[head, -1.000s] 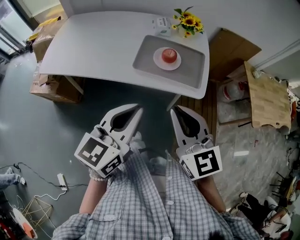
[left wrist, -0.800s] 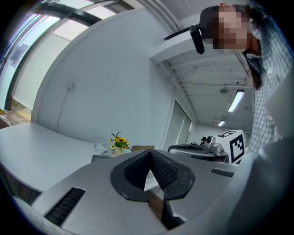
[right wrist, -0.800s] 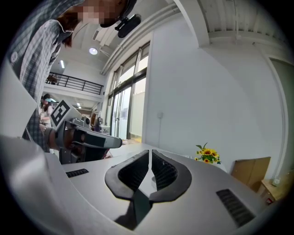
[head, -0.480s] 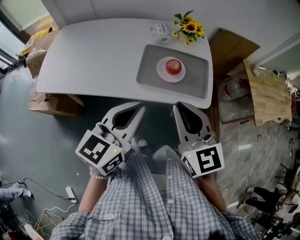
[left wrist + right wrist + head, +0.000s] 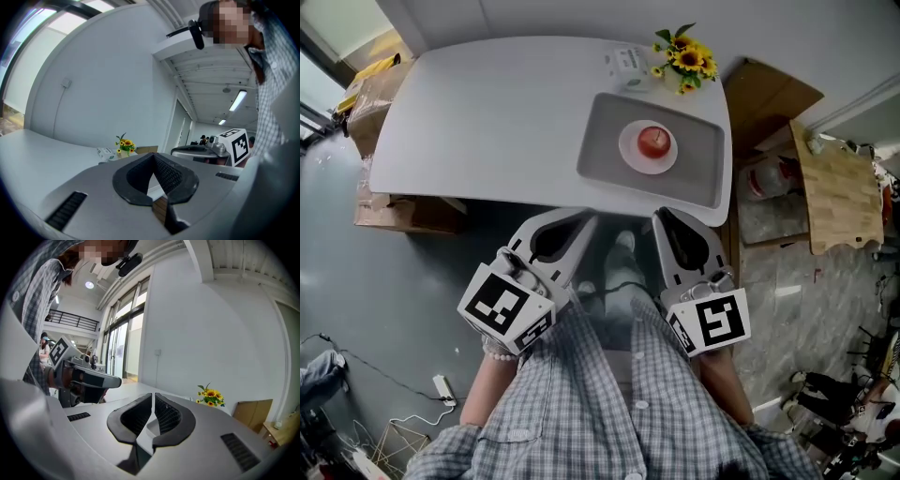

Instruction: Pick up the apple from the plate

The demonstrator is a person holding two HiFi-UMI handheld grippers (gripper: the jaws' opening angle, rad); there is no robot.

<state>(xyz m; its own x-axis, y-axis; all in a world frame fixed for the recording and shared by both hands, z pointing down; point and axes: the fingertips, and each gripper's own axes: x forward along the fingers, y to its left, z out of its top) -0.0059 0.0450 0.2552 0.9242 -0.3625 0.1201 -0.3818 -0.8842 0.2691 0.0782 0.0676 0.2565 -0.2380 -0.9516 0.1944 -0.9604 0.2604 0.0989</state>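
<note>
Both tools are closed and empty. The left gripper (image 5: 583,222) has its dark ribbed pads meeting at the tips, with only the hollow of the pads between them. The right gripper (image 5: 663,217) shows no more than a hairline slit between its jaws, and nothing is caught in it. The person in the plaid shirt (image 5: 581,403) holds them side by side at waist height, off the table edge on the near side of the grey tray (image 5: 609,141) and well apart from it. The right one is in line with the tray's near edge, and the left one sits off its near left corner.

The apple (image 5: 653,141) sits untouched on a small white plate (image 5: 626,152) in the middle of that tray. The tray lies on the right end of a white table (image 5: 487,112). Just beyond the tray's far edge stand a bunch of sunflowers (image 5: 686,58) and a small white-and-green box (image 5: 628,62). Right of the tray, off the table, a wooden board (image 5: 836,192) rests at floor level.
</note>
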